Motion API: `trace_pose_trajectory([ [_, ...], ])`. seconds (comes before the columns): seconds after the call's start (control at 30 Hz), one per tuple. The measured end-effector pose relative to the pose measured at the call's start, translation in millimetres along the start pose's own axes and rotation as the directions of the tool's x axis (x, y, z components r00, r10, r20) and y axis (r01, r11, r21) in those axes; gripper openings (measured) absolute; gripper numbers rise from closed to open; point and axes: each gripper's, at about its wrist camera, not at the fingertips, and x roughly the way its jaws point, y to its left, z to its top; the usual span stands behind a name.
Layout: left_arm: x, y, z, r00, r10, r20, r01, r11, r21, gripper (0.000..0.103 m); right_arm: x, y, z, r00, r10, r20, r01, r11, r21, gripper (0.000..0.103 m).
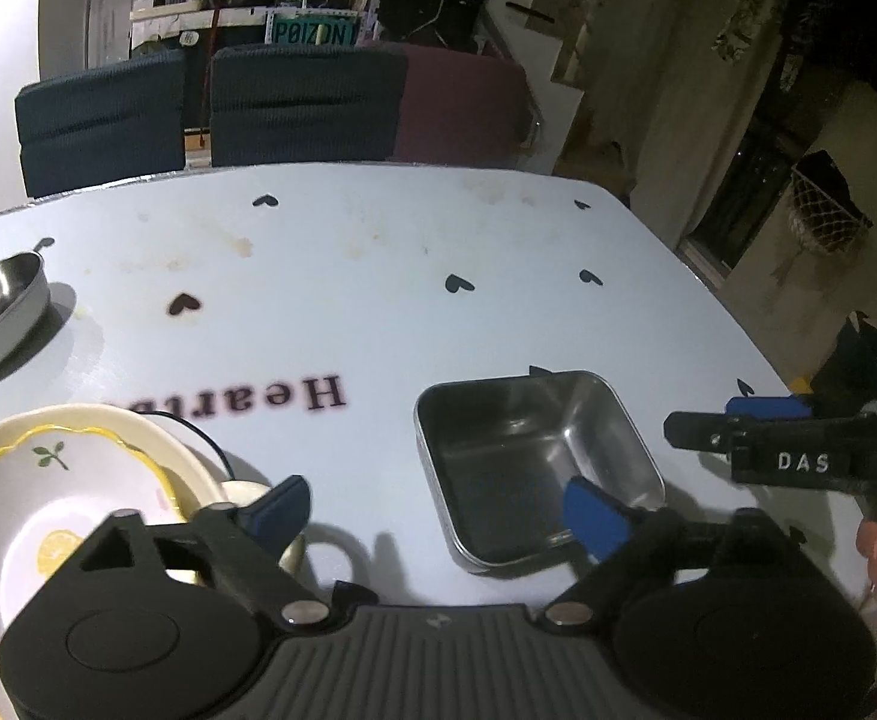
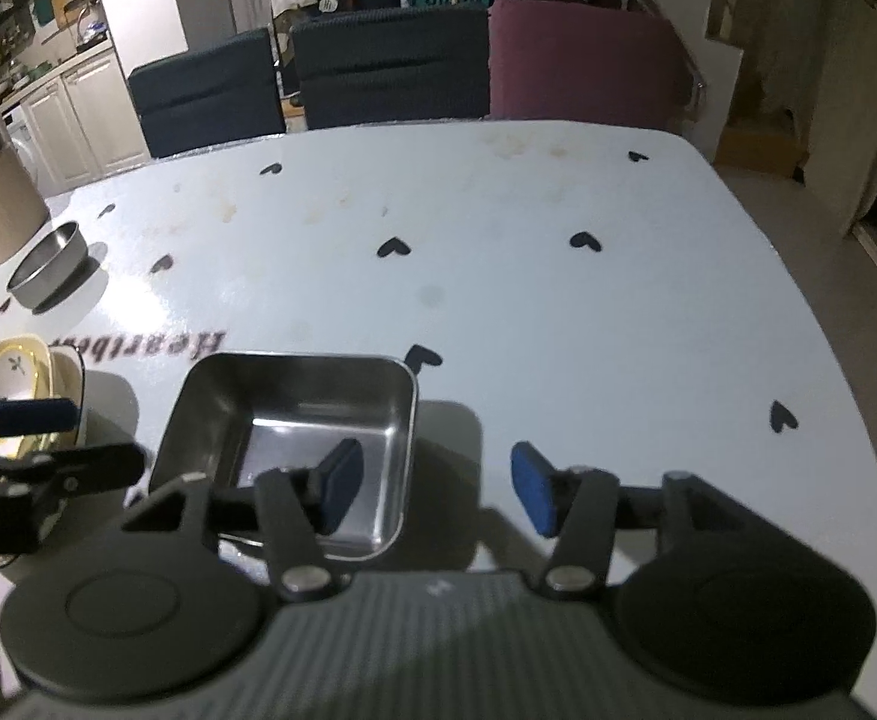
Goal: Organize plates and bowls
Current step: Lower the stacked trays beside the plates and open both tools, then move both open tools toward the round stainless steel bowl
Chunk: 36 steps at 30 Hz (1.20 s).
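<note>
Your left gripper (image 1: pixel 432 507) is hanging open over the white table (image 1: pixel 378 312), nothing between its blue pads. Just left of it the floral plates (image 1: pixel 66 492) are sitting stacked, the scalloped one nested on a wider cream one, at the table's near left edge. Your right gripper (image 2: pixel 438 489) is also standing open and empty, its left pad over the near right corner of the square steel dish (image 2: pixel 294 414), its right pad over bare tabletop. That dish is lying between your two tools. Farther off to the left, the round steel bowl (image 2: pixel 48 270) is resting alone, well apart from the plates. Beyond the far edge, chairs (image 2: pixel 390 66) are lining the table.
</note>
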Motion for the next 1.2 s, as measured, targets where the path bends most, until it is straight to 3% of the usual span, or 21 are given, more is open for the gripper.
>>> trace_pose_trajectory([
  [0.1,-9.7,4.1,-0.8,1.0,0.004,0.019,-0.004,1.0,0.004,0.103,-9.3,0.7,0.1,1.0,-0.002,0.027,0.002,1.0,0.005,0.075],
  [0.33,-36.8,27.3,3.6,0.997,0.02,0.078,-0.018,1.0,-0.02,0.103,-24.3,9.3,2.3,0.996,-0.005,0.091,0.005,1.0,0.0,0.103],
  [0.57,-71.2,73.8,12.5,0.985,0.078,0.156,-0.066,0.995,-0.079,0.103,-27.0,35.5,15.5,0.987,0.009,0.158,-0.01,1.0,0.007,0.103],
  [0.8,-97.9,131.0,20.8,0.969,0.168,0.18,-0.14,0.977,-0.159,0.103,-16.2,81.8,37.9,0.978,0.063,0.197,-0.061,0.998,-0.017,0.103],
  [1.03,-111.8,189.5,25.8,0.95,0.262,0.172,-0.212,0.941,-0.266,0.103,2.3,130.9,61.0,0.964,0.143,0.222,-0.137,0.99,-0.044,0.103],
  [1.2,-118.0,228.7,30.5,0.931,0.32,0.175,-0.236,0.895,-0.38,0.102,13.1,173.4,81.4,0.946,0.214,0.245,-0.19,0.975,-0.116,0.103],
])
